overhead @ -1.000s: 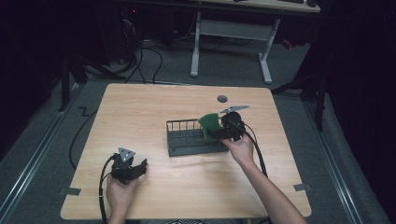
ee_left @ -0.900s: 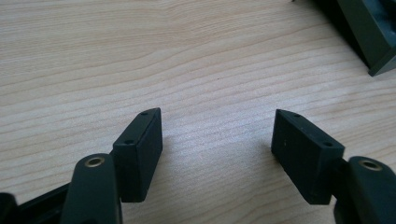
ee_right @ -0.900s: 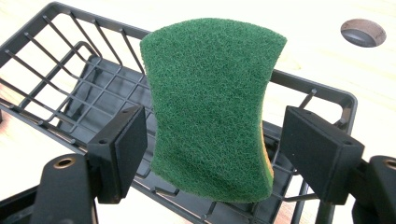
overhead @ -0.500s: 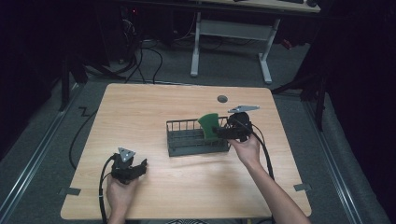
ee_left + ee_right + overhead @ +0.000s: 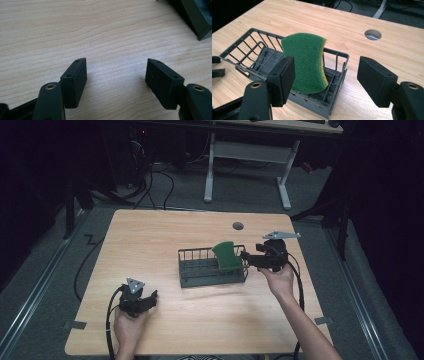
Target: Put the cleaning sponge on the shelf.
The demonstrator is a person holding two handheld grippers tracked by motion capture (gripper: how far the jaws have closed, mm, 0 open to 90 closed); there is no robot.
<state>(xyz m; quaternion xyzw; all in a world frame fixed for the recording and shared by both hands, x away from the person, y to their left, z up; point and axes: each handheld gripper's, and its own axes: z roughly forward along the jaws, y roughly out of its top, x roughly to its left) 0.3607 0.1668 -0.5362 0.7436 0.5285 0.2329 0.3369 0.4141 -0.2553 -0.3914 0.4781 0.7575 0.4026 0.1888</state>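
Here the green sponge (image 5: 227, 255) is standing on edge in the right end of the grey wire basket (image 5: 200, 275), leaning against the end wall, its long axis rising up out of the rim. The right tool (image 5: 246, 256) is sitting just to the right of that basket end, jaws pointing level toward the sponge; its jaws have just been closing a little but are gaping wide, with nothing between the pads. In the right gripper view the sponge (image 5: 305, 65) is lying straight ahead and slightly left of the gap, apart from the left pad (image 5: 284, 77), so it looks released and the hand appears to be backing off. The right hand (image 5: 277, 280) is much the nearer one. The left tool (image 5: 150, 299) is resting near the front left of the worktop (image 5: 150, 235), well apart from the basket, jaws spread over bare wood (image 5: 115, 50).

Hard to read: the sponge's foot is hiding behind the basket wires, so whether it is seated on the floor grid cannot be told. The basket's corner (image 5: 200, 20) is cut off in the left gripper view.
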